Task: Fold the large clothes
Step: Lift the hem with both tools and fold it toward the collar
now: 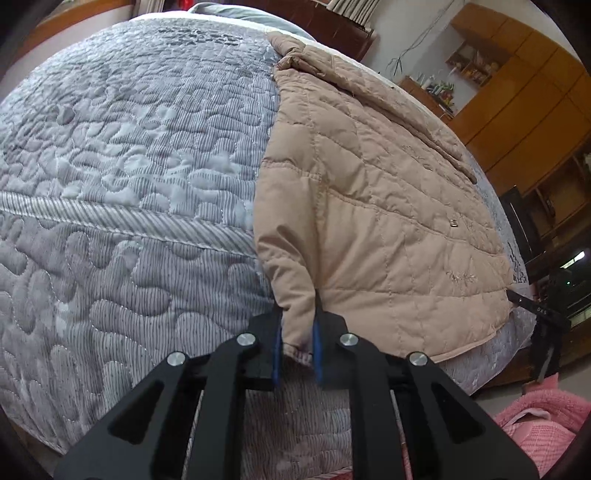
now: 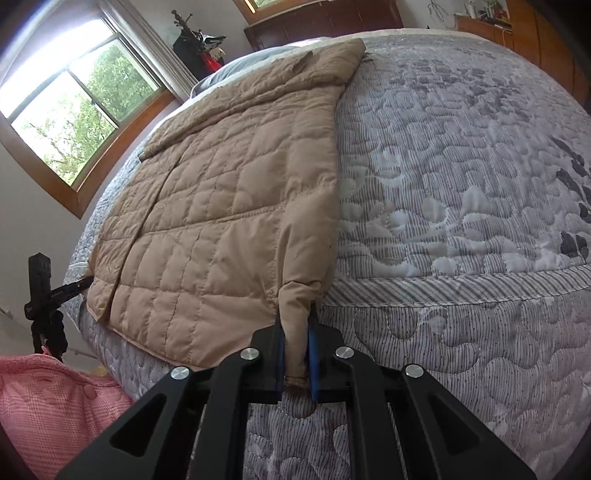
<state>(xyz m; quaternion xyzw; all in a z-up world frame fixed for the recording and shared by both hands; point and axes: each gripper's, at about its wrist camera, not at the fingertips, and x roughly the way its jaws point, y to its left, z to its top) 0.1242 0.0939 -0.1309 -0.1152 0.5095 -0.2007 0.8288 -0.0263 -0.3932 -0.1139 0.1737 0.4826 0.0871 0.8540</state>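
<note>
A tan quilted jacket (image 1: 376, 199) lies flat on a bed covered with a grey patterned quilt (image 1: 122, 147). My left gripper (image 1: 297, 325) is shut on the jacket's near left bottom corner at the bed's front edge. My right gripper (image 2: 295, 339) is shut on the jacket's (image 2: 229, 206) near right bottom corner. The right gripper also shows small at the jacket's far hem in the left wrist view (image 1: 517, 299). The left gripper shows beside the hem in the right wrist view (image 2: 79, 284). The quilt (image 2: 461, 192) spreads bare to the right.
A pink garment (image 2: 48, 406) lies below the bed's front edge; it also shows in the left wrist view (image 1: 539, 417). A window (image 2: 74, 110) stands left. Wooden cabinets (image 1: 517, 99) line the right wall. A dark headboard (image 2: 325, 22) is at the far end.
</note>
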